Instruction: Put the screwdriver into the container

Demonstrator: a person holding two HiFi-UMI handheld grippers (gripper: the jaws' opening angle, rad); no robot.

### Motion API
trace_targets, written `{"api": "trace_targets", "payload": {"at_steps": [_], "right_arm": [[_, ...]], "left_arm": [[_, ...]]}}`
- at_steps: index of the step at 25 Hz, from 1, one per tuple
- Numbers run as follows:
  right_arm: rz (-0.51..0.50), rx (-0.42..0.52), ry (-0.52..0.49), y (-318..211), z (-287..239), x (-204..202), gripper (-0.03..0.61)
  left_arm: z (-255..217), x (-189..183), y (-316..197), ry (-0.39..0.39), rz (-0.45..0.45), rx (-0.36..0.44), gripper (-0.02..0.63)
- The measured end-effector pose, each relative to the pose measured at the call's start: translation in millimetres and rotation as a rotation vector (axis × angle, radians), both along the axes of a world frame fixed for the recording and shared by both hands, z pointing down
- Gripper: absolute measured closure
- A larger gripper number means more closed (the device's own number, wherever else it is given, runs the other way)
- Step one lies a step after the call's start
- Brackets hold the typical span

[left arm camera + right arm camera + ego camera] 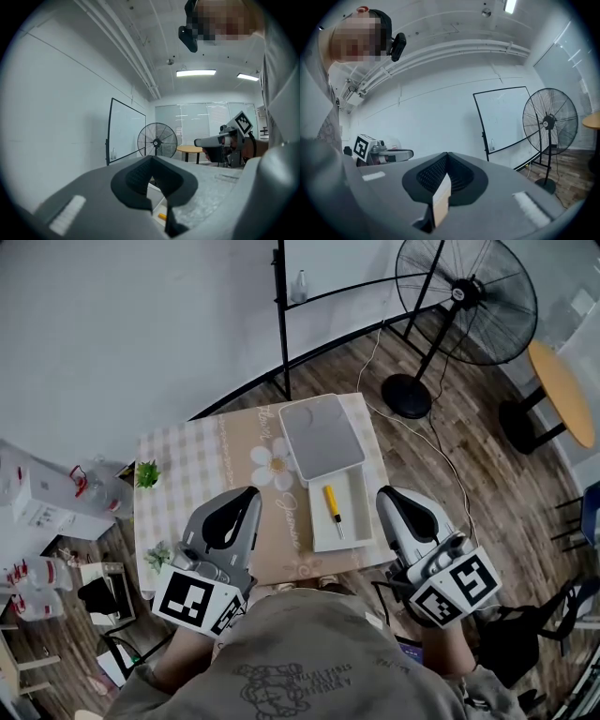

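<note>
The screwdriver (332, 509), with its yellow handle, lies lengthwise inside a shallow white rectangular container (354, 486) on the table's front right part. A pale square lid or box (322, 435) rests just behind the container. My left gripper (240, 502) hovers over the table's front, left of the container, jaws shut and empty. My right gripper (388, 500) sits just right of the container, also shut and empty. In the left gripper view the jaws (151, 161) meet, and a bit of the yellow handle (162, 216) shows beneath them. The right gripper (447, 157) is closed tip to tip.
The table (187, 474) has a checked and flower-print cloth and two small green plants (146, 473) (157, 557). A standing fan (466, 296) and a whiteboard frame (280, 315) stand beyond it, and a round wooden table (562, 392) is at right. Bottles and boxes (37, 502) clutter the floor at left.
</note>
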State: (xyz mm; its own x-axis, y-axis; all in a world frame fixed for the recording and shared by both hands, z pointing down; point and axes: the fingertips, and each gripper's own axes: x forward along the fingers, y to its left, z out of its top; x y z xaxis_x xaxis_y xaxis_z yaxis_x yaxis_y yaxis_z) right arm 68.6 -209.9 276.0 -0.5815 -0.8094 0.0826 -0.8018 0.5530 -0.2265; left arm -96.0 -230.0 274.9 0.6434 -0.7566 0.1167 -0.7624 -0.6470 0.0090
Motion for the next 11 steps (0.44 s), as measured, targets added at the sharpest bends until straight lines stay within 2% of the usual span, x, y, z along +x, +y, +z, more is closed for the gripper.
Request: {"api": "trace_targets", "payload": {"at_steps": [11], "right_arm": [[-0.002, -0.027, -0.005, -4.2, 4.4, 1.2, 0.551]], "left_arm": [[1.3, -5.2, -2.4, 0.04, -0.011, -0.034, 0.614]]}}
